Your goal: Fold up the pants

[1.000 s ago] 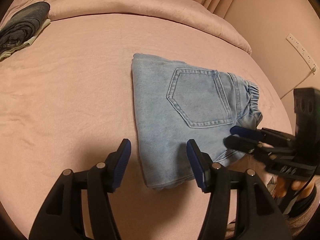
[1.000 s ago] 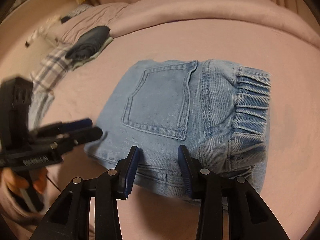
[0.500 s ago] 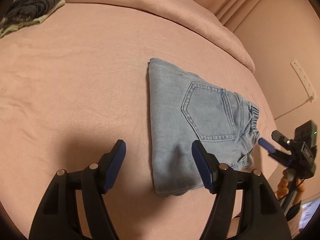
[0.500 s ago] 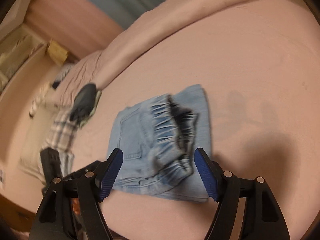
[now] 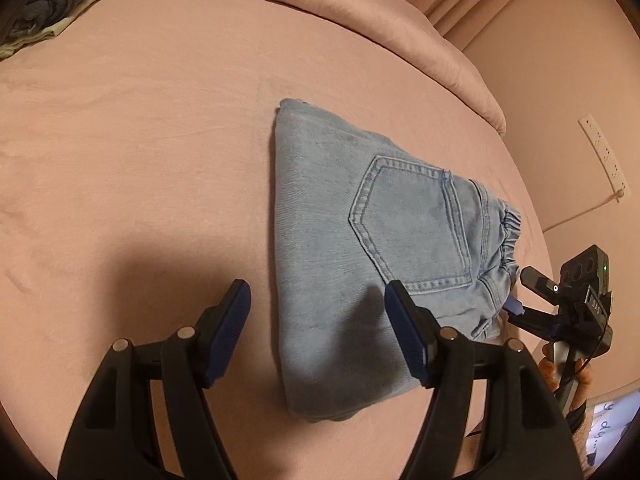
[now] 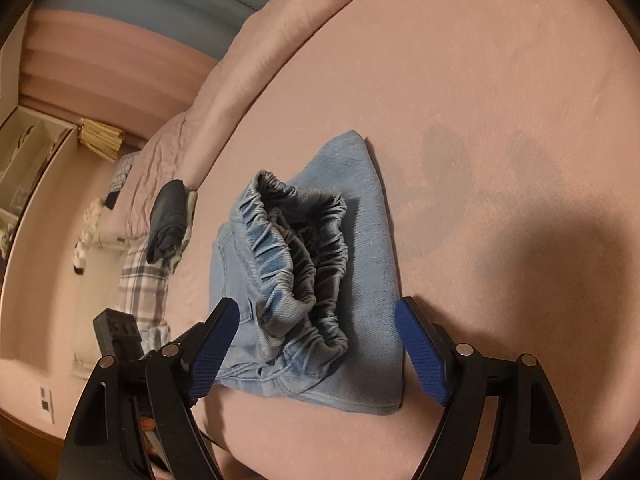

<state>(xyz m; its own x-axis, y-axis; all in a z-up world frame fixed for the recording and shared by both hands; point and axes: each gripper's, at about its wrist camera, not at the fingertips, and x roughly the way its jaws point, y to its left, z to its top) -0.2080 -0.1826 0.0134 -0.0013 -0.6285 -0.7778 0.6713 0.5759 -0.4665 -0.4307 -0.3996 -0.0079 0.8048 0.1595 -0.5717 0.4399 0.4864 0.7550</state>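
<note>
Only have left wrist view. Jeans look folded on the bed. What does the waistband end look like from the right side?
Observer: The right wrist view looks straight into the elastic waistband; it gapes open, gathered, and lies on top of the folded jeans.
Operator: Right jaws on it?
Observer: No. The right gripper has just been opening; its jaws stand wide either side of the waistband end, pads off the denim.
Operator: Anything else on the bed I can't see?
Observer: Beyond the dark folded garment, a plaid cloth lies along the bed's far edge.
</note>
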